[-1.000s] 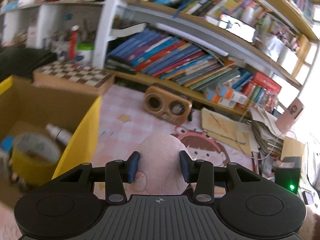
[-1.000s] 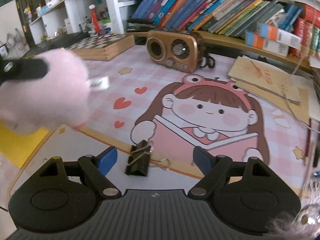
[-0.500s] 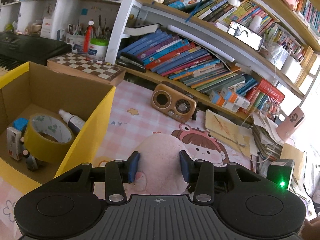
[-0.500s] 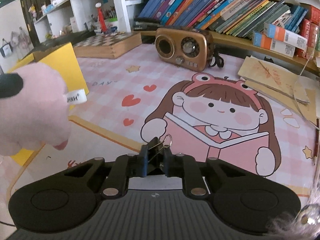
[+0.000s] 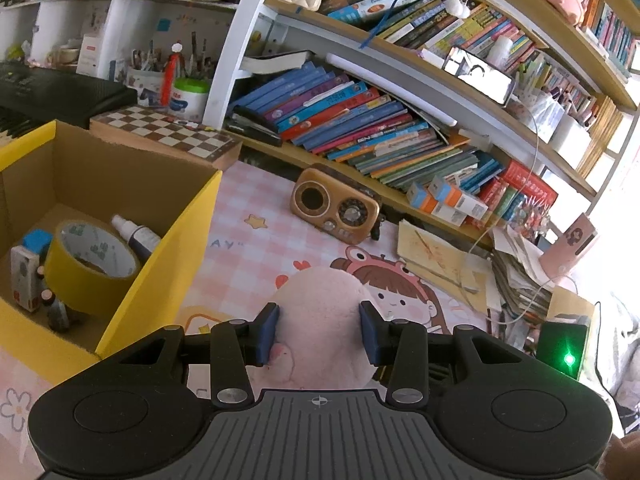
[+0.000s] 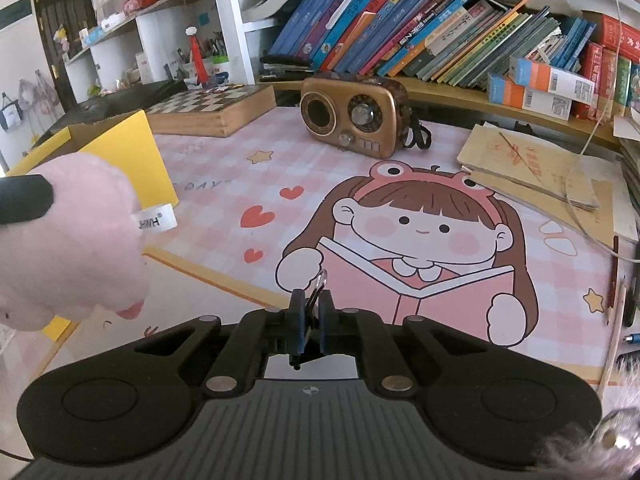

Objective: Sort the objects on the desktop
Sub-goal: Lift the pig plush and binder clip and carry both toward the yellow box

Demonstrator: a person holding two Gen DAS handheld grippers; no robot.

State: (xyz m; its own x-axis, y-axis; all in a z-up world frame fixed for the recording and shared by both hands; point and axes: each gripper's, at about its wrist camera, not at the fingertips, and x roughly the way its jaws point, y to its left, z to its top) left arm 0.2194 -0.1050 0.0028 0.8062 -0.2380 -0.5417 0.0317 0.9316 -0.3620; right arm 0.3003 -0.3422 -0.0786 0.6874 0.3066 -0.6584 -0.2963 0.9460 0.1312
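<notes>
The left gripper (image 5: 319, 331) is clamped on the pink plush toy (image 5: 320, 312) at lower centre, right of the yellow box (image 5: 160, 264) — the right gripper (image 6: 311, 322) pinches a black binder clip (image 6: 310, 312), lower centre

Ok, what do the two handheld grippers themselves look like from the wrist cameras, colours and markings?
Both look alike. The left gripper and right gripper have matte black bodies with a ribbed centre panel, a small crosshair mark at its top edge, and a round raised disc on each side. Black linkage arms carry silver pivot screws. The fingers end in blue pads. No cables or sleeves show.
</notes>
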